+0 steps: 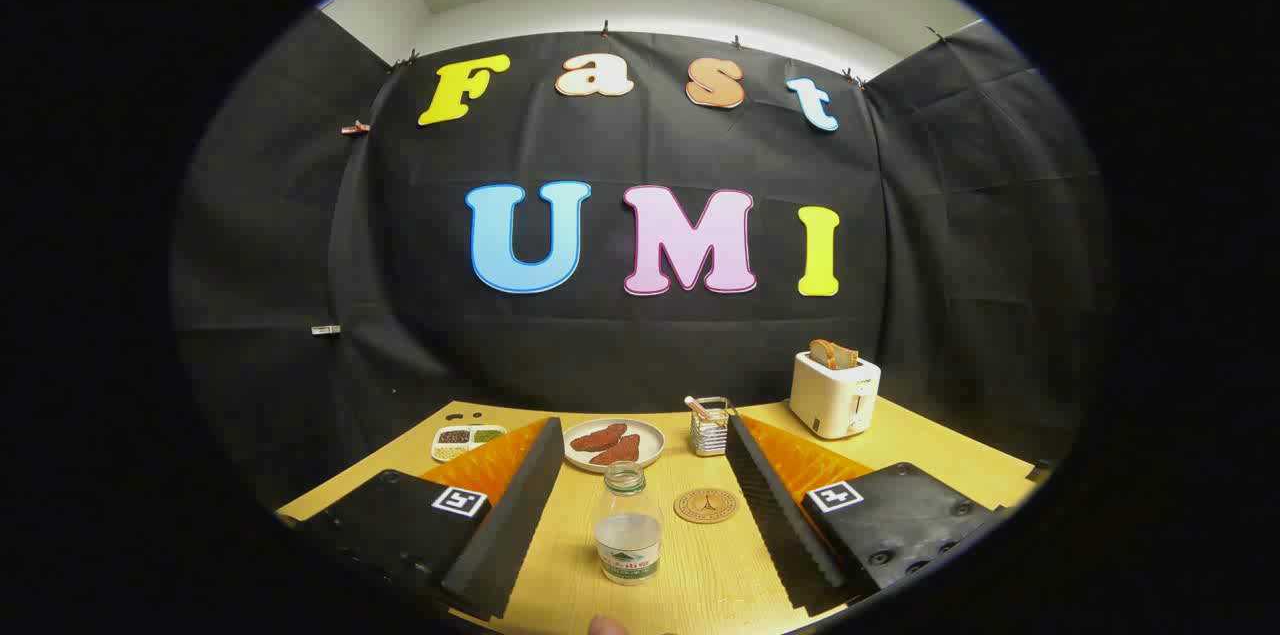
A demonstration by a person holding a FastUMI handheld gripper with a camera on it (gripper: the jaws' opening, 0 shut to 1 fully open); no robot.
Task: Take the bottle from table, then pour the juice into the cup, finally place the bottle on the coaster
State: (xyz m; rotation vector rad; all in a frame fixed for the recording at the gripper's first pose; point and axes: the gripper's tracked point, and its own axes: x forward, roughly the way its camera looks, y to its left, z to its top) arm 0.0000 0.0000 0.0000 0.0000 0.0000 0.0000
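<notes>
Standing uncapped and part-full, the clear bottle (627, 525) sits untouched between the wide-open gripper (640, 485) fingers.

A pale yellow wood grain is seen on the desk (700, 565). The bottle (627, 523) at lower centre is clear, with a white label marked in green and red. Just right of it, a tan round coaster (706, 505) with a darker brown emblem is shown. Reddish-brown pieces are carried on a cream plate (650, 452). At right, a cream-white toaster (835, 395) with browned toast is noted. The gripper (640, 515) is spread wide, orange panels and black-and-white square markers showing.
</notes>
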